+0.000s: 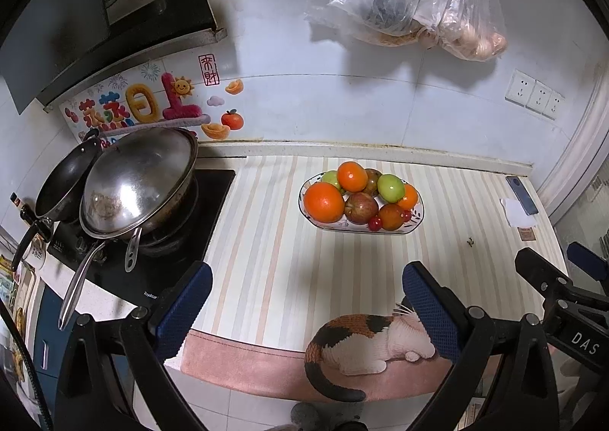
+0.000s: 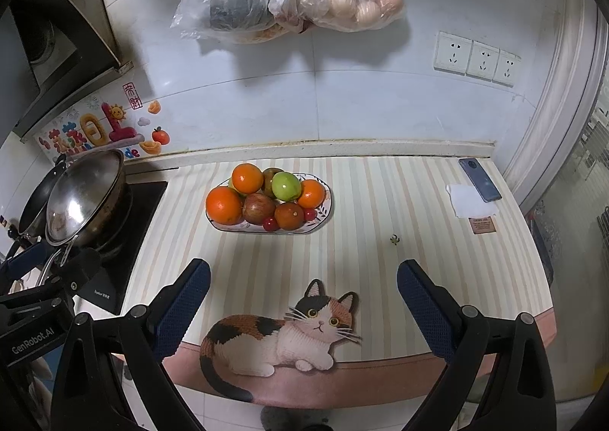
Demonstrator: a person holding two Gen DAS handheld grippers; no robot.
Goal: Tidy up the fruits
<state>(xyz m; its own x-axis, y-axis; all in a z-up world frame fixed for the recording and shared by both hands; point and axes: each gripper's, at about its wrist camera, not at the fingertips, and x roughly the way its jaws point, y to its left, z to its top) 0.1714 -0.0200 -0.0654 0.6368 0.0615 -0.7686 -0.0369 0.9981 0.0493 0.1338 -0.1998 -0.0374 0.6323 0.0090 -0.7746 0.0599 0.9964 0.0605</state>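
A glossy oval plate (image 2: 323, 211) heaped with smooth round fruits (image 2: 247, 178) sits on the striped bench (image 2: 380, 260); both grippers, left gripper (image 1: 306, 301) and right gripper (image 2: 303, 298), hover level, jaws wide, empty.

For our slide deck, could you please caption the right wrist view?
Open right gripper faces a plate piled with fruit on a striped countertop mat.

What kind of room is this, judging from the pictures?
Most likely a home kitchen: pans sit on a stove under a range hood, and a plate of fruit stands on the counter.
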